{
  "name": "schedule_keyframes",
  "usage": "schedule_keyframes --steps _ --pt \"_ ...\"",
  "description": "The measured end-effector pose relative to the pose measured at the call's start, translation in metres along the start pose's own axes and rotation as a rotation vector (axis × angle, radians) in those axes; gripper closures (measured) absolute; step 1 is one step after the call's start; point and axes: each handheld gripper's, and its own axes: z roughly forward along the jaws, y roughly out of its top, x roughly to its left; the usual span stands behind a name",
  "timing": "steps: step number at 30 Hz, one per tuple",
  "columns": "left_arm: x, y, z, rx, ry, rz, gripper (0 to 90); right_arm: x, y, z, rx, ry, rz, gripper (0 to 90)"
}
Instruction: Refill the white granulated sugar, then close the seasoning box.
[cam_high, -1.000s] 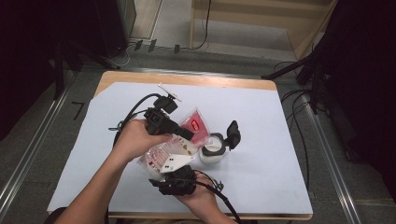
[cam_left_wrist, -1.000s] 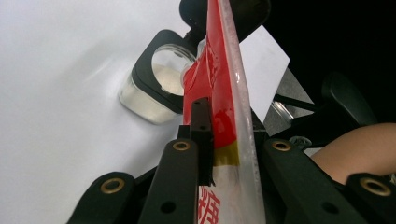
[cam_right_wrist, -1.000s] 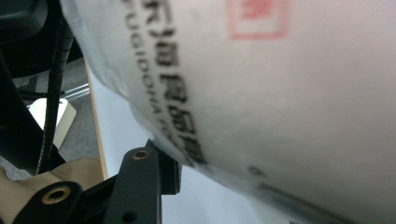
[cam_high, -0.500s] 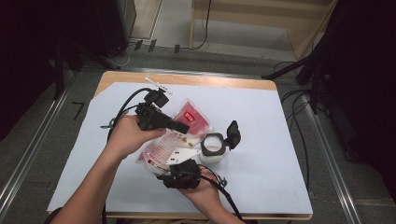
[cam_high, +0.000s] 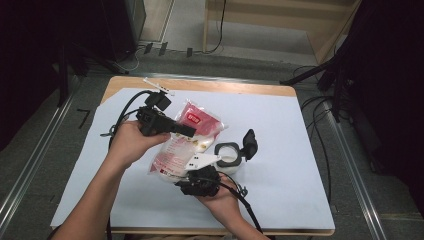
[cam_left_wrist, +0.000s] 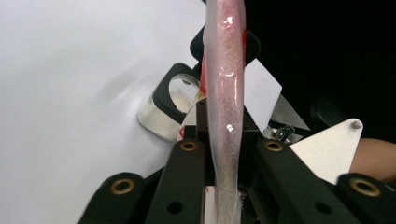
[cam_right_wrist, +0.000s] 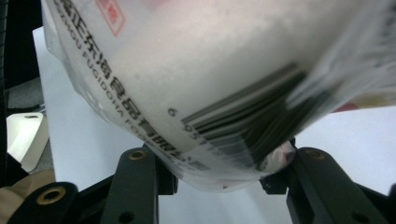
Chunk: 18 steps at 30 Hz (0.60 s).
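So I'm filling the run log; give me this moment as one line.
left gripper: shut on bag edge, jaws just closed | right gripper: holds bag's bottom | open jar: beside bag on white sheet

— That food pouch (cam_high: 192, 137)?
— Glossy, crinkled plastic film, printed red and white.
— The jar (cam_high: 227, 159)?
— Clear glass, matt black plastic lid.
— The table (cam_high: 280, 90)?
— Pale wood under smooth matt white sheet (cam_high: 280, 130).
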Motion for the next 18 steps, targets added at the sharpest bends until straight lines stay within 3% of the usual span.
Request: schedule_keyframes --steps 6,14,18 --pt "0.000 0.000 -0.006 -0.004 0.009 -0.005 87.3 -0.004 0.002 -0.001 0.000 -0.013 -0.014 56.1" --pt "0.006 0.000 -0.014 -0.042 0.008 0.000 88.8 -0.017 0.000 0.000 0.003 0.020 0.094 51.6" --pt "0.009 -0.001 -0.020 -0.077 -0.004 -0.006 89.0 -0.022 0.000 -0.002 -0.003 0.005 0.099 51.5"
